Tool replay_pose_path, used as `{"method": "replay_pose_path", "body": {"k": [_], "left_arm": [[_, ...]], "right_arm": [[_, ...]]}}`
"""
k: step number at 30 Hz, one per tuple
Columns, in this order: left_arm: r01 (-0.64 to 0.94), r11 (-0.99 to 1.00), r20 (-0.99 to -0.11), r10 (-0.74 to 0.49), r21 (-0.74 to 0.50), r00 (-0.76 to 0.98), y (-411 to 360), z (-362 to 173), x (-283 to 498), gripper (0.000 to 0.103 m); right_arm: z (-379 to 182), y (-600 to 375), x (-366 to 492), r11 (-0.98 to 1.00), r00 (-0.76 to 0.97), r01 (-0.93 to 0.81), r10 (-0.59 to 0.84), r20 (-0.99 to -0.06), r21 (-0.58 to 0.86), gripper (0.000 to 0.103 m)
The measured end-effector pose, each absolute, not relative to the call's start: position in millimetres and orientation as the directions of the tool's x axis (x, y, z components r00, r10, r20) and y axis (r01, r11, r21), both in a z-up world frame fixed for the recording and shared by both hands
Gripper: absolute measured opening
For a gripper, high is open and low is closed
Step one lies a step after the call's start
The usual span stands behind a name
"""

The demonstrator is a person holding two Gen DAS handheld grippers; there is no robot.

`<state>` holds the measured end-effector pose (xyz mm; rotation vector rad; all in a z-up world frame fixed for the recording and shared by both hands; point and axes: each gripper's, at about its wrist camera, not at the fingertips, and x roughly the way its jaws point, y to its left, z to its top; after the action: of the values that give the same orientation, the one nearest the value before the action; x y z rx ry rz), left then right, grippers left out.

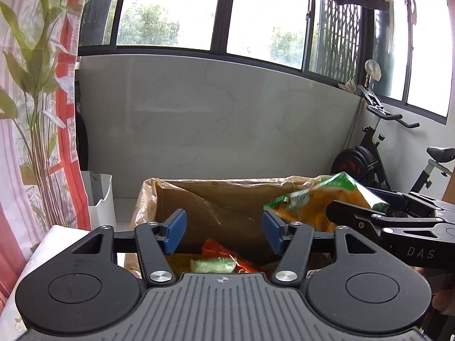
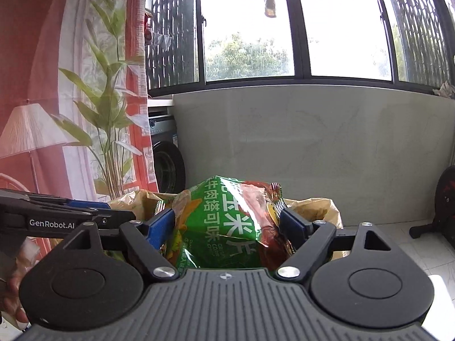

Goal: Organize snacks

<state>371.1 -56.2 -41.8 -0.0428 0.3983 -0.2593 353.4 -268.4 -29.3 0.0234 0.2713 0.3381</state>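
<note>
chip bag (image 2: 227, 221) pinched btwn right fingers (image 2: 159, 227); left gripper (image 1: 224, 231) half-open, empty.

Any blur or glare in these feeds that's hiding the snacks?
Left wrist: window blown out, green bag and the snack in the box motion-smeared. Right wrist: window glare too, but the bag's print is sharp.

Chip bag (image 2: 224, 224) base hidden behind gripper body; green pkt (image 1: 213, 265) in box (image 1: 227, 196) blurred, part. hidden; bike (image 1: 398, 153) cut by edge.
</note>
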Motion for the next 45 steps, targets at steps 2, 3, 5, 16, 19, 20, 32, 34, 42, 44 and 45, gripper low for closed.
{"method": "replay_pose_path", "body": {"k": [2,3,5,16,19,20,32,34,42,44,45], "left_arm": [[0.23,0.97,-0.359,-0.245,-0.085,0.901,-52.5,-37.8,362.7,0.073],[0.226,0.97,-0.351,-0.241,-0.085,0.905,-48.9,-36.1,358.1,0.074],[0.242,0.966,-0.343,-0.26,-0.096,0.903,-46.0,-33.1,350.4,0.074],[0.304,0.948,-0.363,-0.318,-0.096,0.876,-20.0,-34.1,306.5,0.075],[0.286,0.953,-0.367,-0.301,-0.096,0.88,-6.4,-42.6,290.7,0.075],[0.278,0.955,-0.369,-0.295,-0.099,0.882,-2.8,-46.4,285.9,0.075],[0.158,0.978,-0.492,-0.207,-0.139,0.846,26.7,-125.6,251.3,0.073],[0.145,0.979,-0.51,-0.198,-0.142,0.837,29.2,-136.3,249.1,0.073],[0.102,0.986,-0.572,-0.16,-0.132,0.805,35.2,-169.6,243.5,0.073],[0.09,0.988,-0.585,-0.147,-0.125,0.798,34.6,-176.4,238.4,0.073],[0.089,0.988,-0.589,-0.145,-0.124,0.795,35.4,-178.9,238.0,0.073]], "right_arm": [[-28.6,-270.8,349.4,0.943,0.91,-0.325,0.331,-0.251,0.067,0.084],[-27.7,-272.2,347.8,0.945,0.912,-0.32,0.327,-0.249,0.068,0.084],[-24.8,-276.5,343.4,0.946,0.914,-0.311,0.324,-0.243,0.09,0.084],[-26.8,-286.3,284.8,0.929,0.911,-0.341,0.364,-0.193,0.142,0.093],[-36.7,-286.5,264.2,0.93,0.916,-0.336,0.359,-0.179,0.148,0.094],[-40.8,-286.7,258.1,0.928,0.915,-0.34,0.363,-0.174,0.151,0.094],[-115.0,-272.9,217.2,0.925,0.89,-0.33,0.371,-0.265,0.186,0.093],[-127.4,-272.0,217.6,0.928,0.881,-0.32,0.366,-0.3,0.192,0.091],[-176.0,-257.1,230.6,0.941,0.792,-0.313,0.335,-0.51,0.13,0.072],[-184.9,-251.5,237.4,0.948,0.757,-0.301,0.305,-0.578,0.106,0.064],[-189.6,-251.9,238.5,0.946,0.742,-0.305,0.31,-0.594,0.114,0.064]]}}
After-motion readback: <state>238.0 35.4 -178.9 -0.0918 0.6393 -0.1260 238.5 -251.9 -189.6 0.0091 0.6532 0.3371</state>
